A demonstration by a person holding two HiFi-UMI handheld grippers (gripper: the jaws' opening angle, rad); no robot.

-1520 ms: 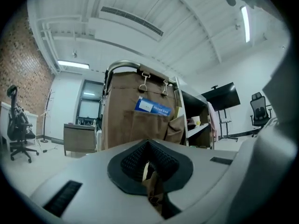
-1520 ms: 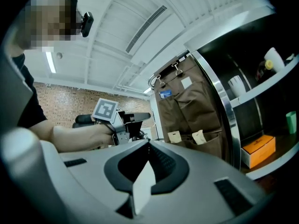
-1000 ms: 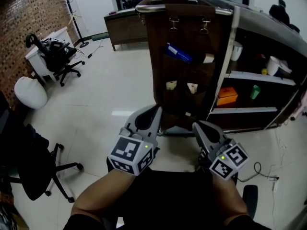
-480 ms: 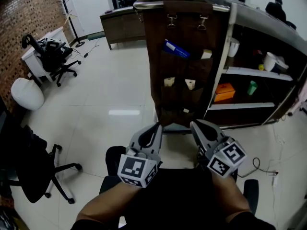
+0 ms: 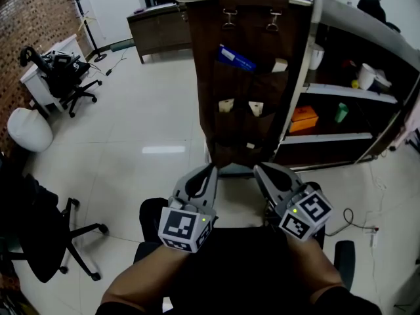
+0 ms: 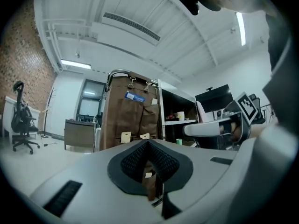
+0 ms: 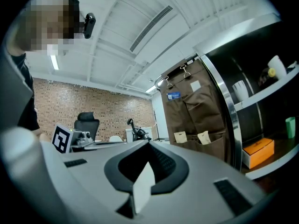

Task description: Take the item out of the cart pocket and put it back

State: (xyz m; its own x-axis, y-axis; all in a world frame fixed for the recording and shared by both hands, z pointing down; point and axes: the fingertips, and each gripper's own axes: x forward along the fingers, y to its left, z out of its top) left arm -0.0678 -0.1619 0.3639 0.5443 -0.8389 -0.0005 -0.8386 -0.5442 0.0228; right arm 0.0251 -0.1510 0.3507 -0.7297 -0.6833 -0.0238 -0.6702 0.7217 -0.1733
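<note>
A brown fabric pocket organiser [image 5: 246, 90] hangs on the end of the cart, some way ahead of both grippers. A blue item [image 5: 235, 58] sticks out of an upper pocket, with a white card [image 5: 280, 65] beside it. Two tan tags [image 5: 226, 105] sit in the pockets below. My left gripper [image 5: 209, 170] and right gripper [image 5: 260, 169] are held low and level, side by side, jaws closed with nothing in them. The left gripper view shows shut pads [image 6: 148, 146] with the organiser [image 6: 131, 111] and blue item [image 6: 135, 96] beyond. The right gripper view shows its gripper [image 7: 149, 144] shut, organiser [image 7: 196, 106] farther off.
The cart's open shelves [image 5: 341, 97] at right hold an orange box [image 5: 304, 119] and a green cup [image 5: 340, 112]. Office chairs [image 5: 62, 77] and a white beanbag [image 5: 26, 128] stand at left, a black chair [image 5: 46, 235] nearer. A cable [image 5: 357, 231] lies on the floor.
The left gripper has sunk lower in the view, and the right one a little. Both stay shut. The cart sits slightly higher in the picture.
</note>
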